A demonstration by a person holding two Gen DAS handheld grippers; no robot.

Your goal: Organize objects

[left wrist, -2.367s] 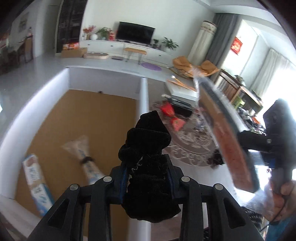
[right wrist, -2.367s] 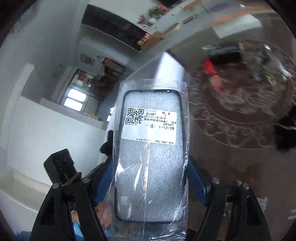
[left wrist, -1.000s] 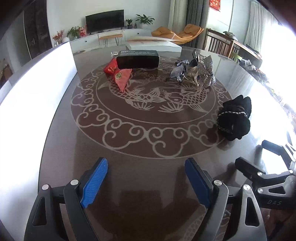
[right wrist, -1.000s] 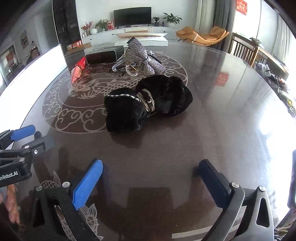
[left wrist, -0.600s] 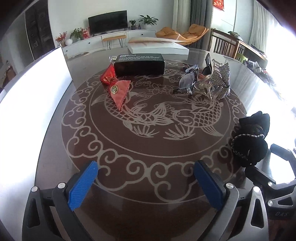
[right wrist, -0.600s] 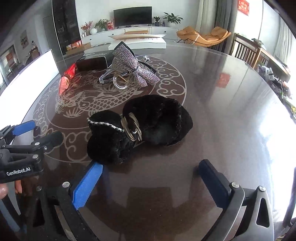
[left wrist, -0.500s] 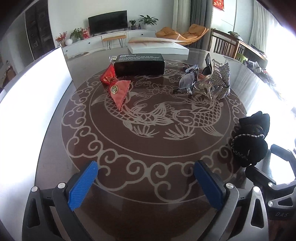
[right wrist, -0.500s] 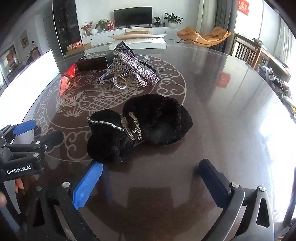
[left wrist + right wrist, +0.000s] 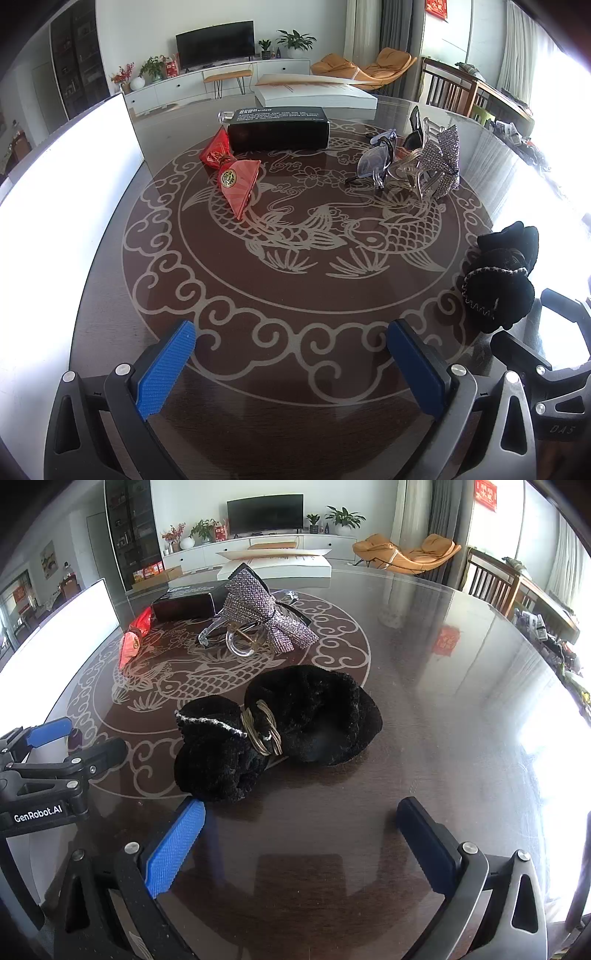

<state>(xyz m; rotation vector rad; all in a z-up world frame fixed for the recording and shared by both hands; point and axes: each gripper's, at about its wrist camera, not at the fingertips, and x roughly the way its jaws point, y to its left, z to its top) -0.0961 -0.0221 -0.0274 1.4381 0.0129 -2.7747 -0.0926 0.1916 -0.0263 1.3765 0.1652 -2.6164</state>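
Both sets of jaws stand wide apart and empty: the left gripper [image 9: 291, 352] has just finished opening, the right gripper [image 9: 301, 825] hangs beside it. Below them spreads the dark surface [image 9: 295, 306] with its carp pattern. Far off lies a black box [image 9: 279, 128]. Nearer, just beyond the right gripper, sits a black fuzzy bow [image 9: 277, 731]; farther left, a red pouch [image 9: 236, 181].

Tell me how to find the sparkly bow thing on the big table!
Look at the round dark table with the fish drawing in its middle. Behind the fluffy black bow and right of the long black box sits the sparkly bow clip. It is the only silvery, glittery thing there, fixed on a clear plastic claw, with glasses beside it.
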